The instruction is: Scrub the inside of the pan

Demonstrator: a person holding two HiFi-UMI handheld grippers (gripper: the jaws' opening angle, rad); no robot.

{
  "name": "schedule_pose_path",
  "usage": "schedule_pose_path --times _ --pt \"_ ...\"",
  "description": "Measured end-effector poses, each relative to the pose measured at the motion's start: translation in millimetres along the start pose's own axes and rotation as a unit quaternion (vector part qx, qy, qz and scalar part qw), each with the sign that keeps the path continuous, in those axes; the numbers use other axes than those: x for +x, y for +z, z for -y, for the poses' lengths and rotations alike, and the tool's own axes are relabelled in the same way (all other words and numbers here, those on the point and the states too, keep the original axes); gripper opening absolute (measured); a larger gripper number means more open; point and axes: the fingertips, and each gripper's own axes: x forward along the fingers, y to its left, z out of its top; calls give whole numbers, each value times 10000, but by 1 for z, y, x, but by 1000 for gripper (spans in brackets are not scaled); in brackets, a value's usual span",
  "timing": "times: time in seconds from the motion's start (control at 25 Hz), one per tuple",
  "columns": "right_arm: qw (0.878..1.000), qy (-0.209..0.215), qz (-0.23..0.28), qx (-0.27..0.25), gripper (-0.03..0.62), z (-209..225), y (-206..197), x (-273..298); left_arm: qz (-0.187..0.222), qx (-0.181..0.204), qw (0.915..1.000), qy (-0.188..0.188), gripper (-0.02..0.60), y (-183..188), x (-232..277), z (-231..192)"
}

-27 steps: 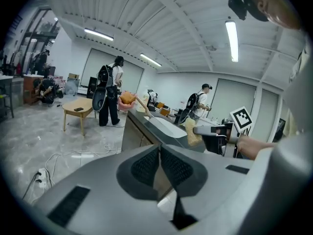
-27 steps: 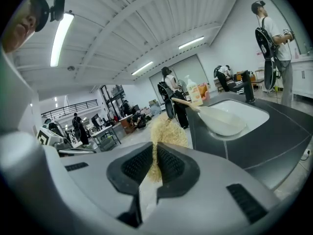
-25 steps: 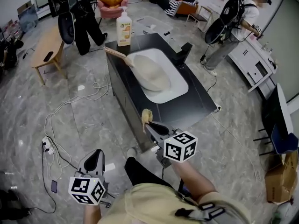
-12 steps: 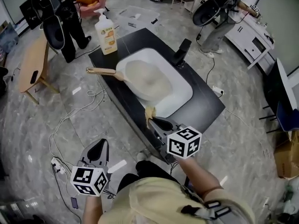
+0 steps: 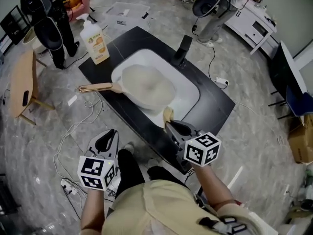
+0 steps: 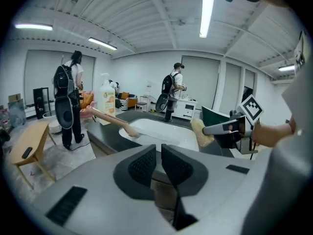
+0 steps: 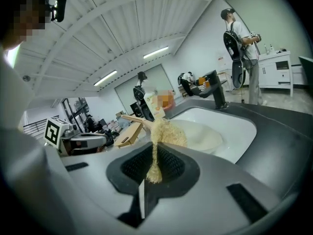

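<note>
A pale pan [image 5: 146,88] with a wooden handle [image 5: 95,87] lies in the white sink [image 5: 190,94] set into a black counter. My right gripper [image 5: 172,125] is shut on a yellow fibrous scrubber [image 5: 167,115], which hangs over the sink's near rim, just short of the pan. The right gripper view shows the scrubber [image 7: 166,133] pinched between the jaws of the right gripper [image 7: 155,168], with the pan [image 7: 203,135] beyond. My left gripper [image 5: 106,140] is low beside the counter, off the pan; in its own view the left gripper [image 6: 159,163] is shut on nothing.
A soap bottle [image 5: 93,40] stands on the counter's far left corner and a black faucet [image 5: 183,48] behind the sink. People with backpacks [image 5: 49,26] stand beyond. A wooden bench [image 5: 22,89] and floor cables [image 5: 83,126] lie to the left.
The right gripper with the scrubber has come from the counter's front edge up to the sink's near rim. The left gripper stays low beside the counter.
</note>
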Motion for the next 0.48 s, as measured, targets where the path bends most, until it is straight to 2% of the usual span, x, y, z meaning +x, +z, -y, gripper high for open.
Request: schedule_pose_path --times 0.28,0.4,0.48 --pt "9957 -796 234 422 38 17 16 34 -207 470 9954 -806 29 14 55 -38" --pt "9932 -1047 237 444 38 21 25 55 -299 646 9909 -1138 63 17 73 -51" --pt "9919 -1180 222 415 38 22 31 71 -347 893 9872 -1273 74 18 83 -60"
